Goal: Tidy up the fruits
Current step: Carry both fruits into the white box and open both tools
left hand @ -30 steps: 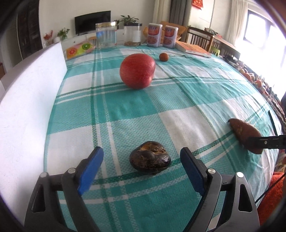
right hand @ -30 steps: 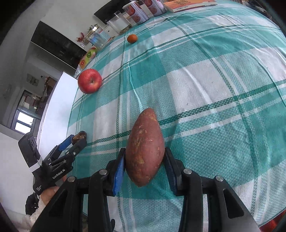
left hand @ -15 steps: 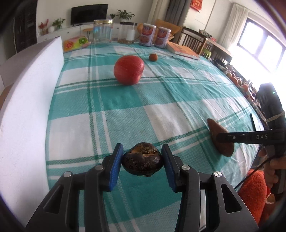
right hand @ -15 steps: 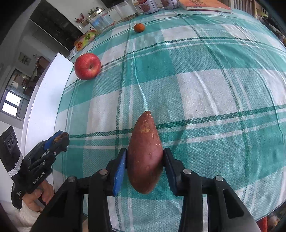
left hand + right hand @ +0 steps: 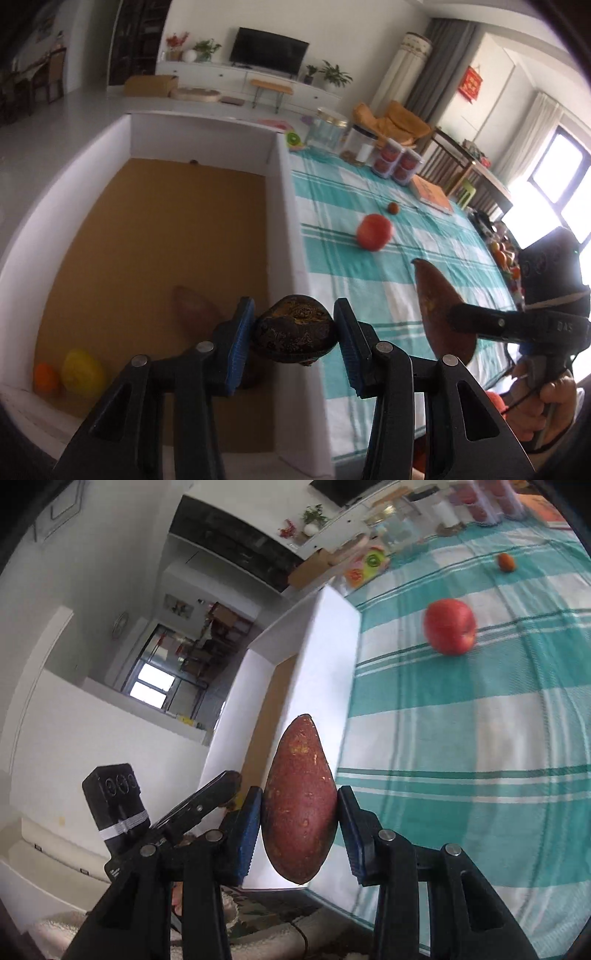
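My left gripper (image 5: 293,338) is shut on a dark, wrinkled fruit (image 5: 293,334), held in the air over the near wall of a white box (image 5: 284,206) with a brown floor. My right gripper (image 5: 300,814) is shut on a reddish sweet potato (image 5: 300,801), held up beside the box wall (image 5: 325,672). The sweet potato (image 5: 441,314) also shows in the left wrist view, at the right. On the checked teal cloth (image 5: 402,266) lie a red apple (image 5: 373,232) and a small orange fruit (image 5: 393,208). The apple (image 5: 450,626) and small fruit (image 5: 506,561) appear in the right wrist view too.
Inside the box lie a yellow fruit (image 5: 83,373), an orange fruit (image 5: 46,377) and a blurred brown tuber (image 5: 195,308). Jars (image 5: 328,133), red cans (image 5: 399,162) and a book (image 5: 432,194) stand at the table's far end. A hand (image 5: 554,391) holds the right gripper's handle.
Both grippers have lifted off the cloth and swung left toward the white box, each carrying its item. The left one closed on the dark fruit a second ago.
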Demonstrator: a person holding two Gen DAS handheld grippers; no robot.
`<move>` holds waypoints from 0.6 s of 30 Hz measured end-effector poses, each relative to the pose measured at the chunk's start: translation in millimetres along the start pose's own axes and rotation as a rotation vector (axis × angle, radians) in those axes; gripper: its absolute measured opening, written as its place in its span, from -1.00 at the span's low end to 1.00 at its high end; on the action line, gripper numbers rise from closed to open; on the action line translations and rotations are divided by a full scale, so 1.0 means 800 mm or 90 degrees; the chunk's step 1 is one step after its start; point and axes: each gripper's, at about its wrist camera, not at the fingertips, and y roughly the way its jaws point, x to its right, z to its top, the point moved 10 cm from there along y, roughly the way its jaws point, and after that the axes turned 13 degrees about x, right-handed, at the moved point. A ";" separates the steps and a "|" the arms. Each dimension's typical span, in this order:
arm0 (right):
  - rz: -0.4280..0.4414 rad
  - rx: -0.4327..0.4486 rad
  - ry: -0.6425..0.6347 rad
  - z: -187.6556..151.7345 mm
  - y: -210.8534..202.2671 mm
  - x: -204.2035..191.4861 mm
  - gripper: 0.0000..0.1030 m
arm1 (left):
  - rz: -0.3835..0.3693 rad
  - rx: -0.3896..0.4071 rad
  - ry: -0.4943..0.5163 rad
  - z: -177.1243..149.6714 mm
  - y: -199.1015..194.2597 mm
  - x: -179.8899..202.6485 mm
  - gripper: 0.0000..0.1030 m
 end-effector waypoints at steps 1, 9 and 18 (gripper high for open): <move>0.014 -0.023 -0.026 -0.008 0.025 -0.026 -0.20 | 0.041 0.002 -0.011 0.002 0.000 -0.031 -0.11; -0.007 -0.135 -0.179 -0.084 0.174 -0.106 -0.18 | 0.278 -0.002 -0.023 -0.023 -0.007 -0.187 -0.07; -0.069 0.028 -0.233 -0.024 0.102 -0.076 0.52 | 0.291 0.064 -0.017 -0.008 -0.014 -0.161 0.64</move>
